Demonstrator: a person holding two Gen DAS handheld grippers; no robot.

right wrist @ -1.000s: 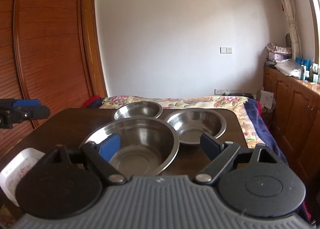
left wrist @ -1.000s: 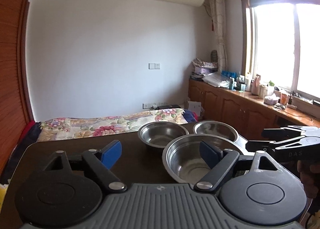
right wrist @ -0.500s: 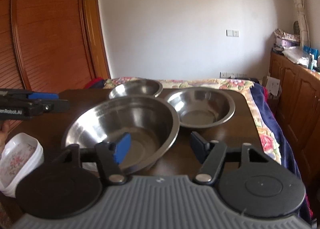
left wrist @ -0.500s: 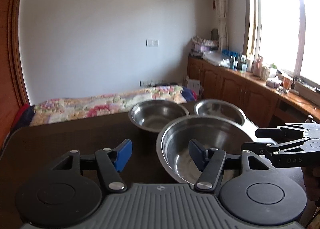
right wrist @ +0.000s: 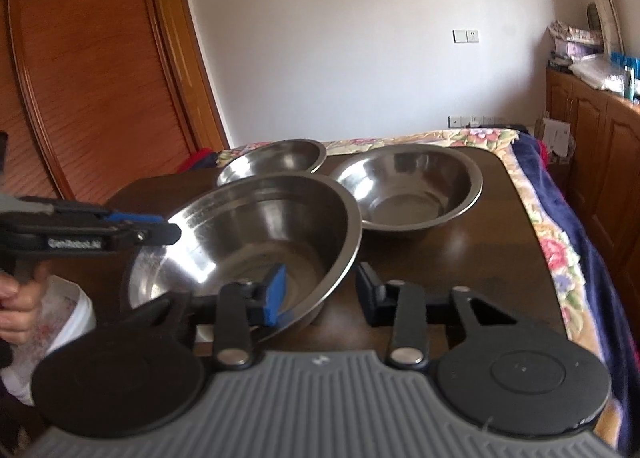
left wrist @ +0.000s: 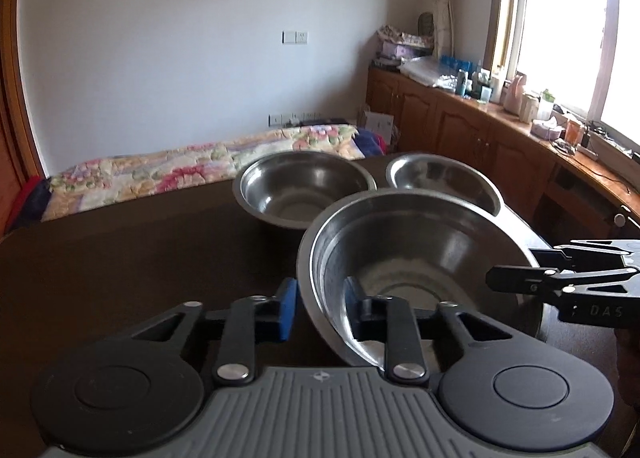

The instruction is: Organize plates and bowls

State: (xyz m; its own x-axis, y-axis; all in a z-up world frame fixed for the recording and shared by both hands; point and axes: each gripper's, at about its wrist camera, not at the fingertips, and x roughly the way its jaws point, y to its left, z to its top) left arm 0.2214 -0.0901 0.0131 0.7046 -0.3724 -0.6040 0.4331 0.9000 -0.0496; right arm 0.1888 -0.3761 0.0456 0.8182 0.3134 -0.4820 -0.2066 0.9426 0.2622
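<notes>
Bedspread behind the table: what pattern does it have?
Floral bedspread, pink and yellow blooms; clearest in the left wrist view.

Left gripper [left wrist: 320,308]: grey ribbed body, two round black discs, black linkage bars with silver pivot screws, blue pads [left wrist: 289,310] on black fingers. Seen side-on from the right wrist view: slim black profile, white lettering, partly legible, blue strip on top. Right gripper [right wrist: 320,294]: same build, one blue pad [right wrist: 276,294] visible, opposite finger showing black. Side-on from the left wrist view: black, white letters "DAS". Hand [right wrist: 18,308] at frame edge; no sleeve discernible.
</notes>
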